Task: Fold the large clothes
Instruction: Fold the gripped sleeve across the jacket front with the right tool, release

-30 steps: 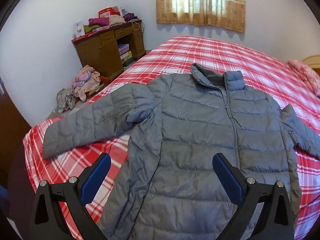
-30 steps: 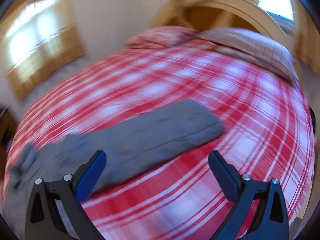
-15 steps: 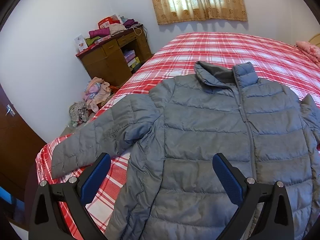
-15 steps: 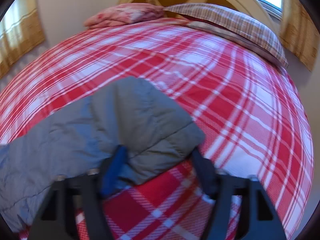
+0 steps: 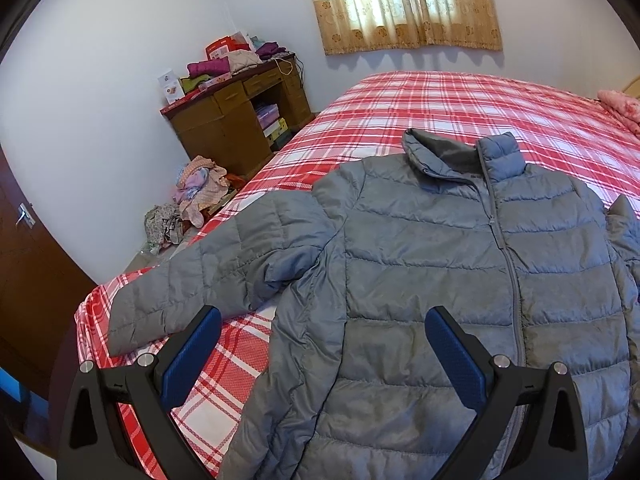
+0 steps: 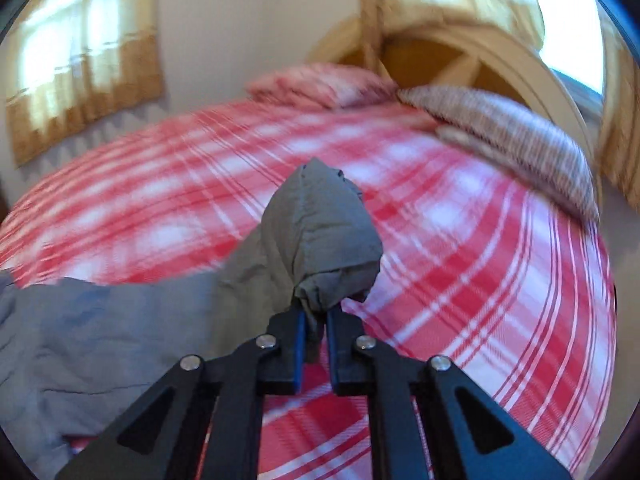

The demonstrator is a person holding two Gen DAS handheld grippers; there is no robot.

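The right hand-held gripper (image 6: 316, 320) is pinching the jacket (image 5: 440, 264) sleeve (image 6: 320, 240) above the bed (image 6: 480, 280); the left hand-held gripper (image 5: 320, 344) is hovering wide open.

My left gripper (image 5: 322, 354) hangs with jaws spread wide, blue pads (image 5: 192, 356) facing each other, gripping nothing, angled down and forward. My right gripper (image 6: 316, 330) has jaws pinched nearly together on a bunch of the jacket sleeve (image 6: 320, 240), fabric squeezed between the pads; the cuff end stands up beyond the tips. Right view is blurred. Both black frames fill the lower edge of their views.
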